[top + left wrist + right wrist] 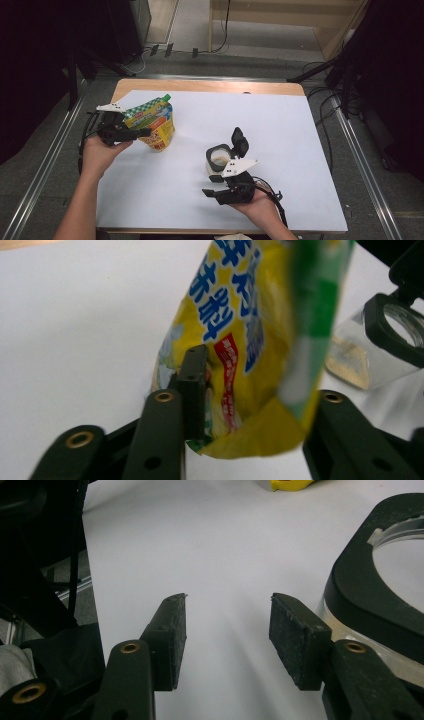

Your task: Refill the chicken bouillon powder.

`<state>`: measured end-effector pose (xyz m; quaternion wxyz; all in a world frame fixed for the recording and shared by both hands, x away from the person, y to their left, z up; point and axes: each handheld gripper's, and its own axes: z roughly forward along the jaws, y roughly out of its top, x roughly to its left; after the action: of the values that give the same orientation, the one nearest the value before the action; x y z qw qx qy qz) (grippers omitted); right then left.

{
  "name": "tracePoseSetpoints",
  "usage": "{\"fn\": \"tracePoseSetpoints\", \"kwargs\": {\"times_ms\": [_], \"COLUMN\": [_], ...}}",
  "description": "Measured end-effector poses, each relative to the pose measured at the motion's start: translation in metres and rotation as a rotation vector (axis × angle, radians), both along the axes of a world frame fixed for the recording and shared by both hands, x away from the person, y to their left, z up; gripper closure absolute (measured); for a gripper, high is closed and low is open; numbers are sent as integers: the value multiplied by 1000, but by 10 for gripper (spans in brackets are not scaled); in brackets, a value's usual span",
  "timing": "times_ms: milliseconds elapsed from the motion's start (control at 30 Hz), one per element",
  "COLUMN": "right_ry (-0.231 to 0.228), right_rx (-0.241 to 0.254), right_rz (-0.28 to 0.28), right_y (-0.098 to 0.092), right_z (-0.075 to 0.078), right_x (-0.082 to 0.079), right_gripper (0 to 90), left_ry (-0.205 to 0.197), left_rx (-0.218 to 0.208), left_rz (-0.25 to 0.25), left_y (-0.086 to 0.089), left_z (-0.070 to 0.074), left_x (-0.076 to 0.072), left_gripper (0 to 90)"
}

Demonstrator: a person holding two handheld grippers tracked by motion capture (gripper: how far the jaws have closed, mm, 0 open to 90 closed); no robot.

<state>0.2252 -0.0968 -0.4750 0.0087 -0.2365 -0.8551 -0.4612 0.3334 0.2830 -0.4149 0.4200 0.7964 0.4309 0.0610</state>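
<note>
A white sheet (210, 165) covers my wooden table; grey floor, metal rails and loose cables surround it. At the sheet's left stands the glossy yellow pouch (152, 122), green along its top, crinkled, printed in blue and red. My left gripper (250, 385) has its jaws closed on the pouch's side, though blur hides the far pad. My right gripper (227, 630) stands partly open on nothing, just beside the clear jar (218, 159) with its black flip lid.

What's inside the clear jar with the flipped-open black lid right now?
The jar holds a shallow layer of tan, powdery or granular filling at the bottom, seen through its open mouth in the high view. Its lid stands open. The black collar hides the upper wall; the exact fill level is unclear.
</note>
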Motion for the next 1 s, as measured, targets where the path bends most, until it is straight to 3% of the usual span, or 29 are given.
{"fn": "tracePoseSetpoints", "kwargs": {"times_ms": [33, 233, 400, 667, 833, 1000], "right_ry": [-1, 9, -6, -25, -47, -49], "right_rx": [4, 27, 52, 51, 49, 30], "right_rz": [-6, -13, 2, 17, 29, 22], "right_y": [0, 8, 19, 42, 52, 57], "right_z": [0, 1, 10, 12, 10, 6], "right_x": [0, 3, 5, 9, 7, 5], "right_gripper": [491, 453, 421, 419, 440, 440], "left_ry": [1, 12, 17, 19, 26, 26], "left_rx": [-16, -15, -17, -69, -105, -106], "left_rz": [0, 13, 32, 43, 19, -9], "left_y": [2, 1, -2, -7, -8, -13], "left_z": [0, 1, 4, 16, 27, 35], "left_x": [1, 2, 1, -2, -8, -13], "left_gripper": [738, 850, 893, 900, 900, 900]}}
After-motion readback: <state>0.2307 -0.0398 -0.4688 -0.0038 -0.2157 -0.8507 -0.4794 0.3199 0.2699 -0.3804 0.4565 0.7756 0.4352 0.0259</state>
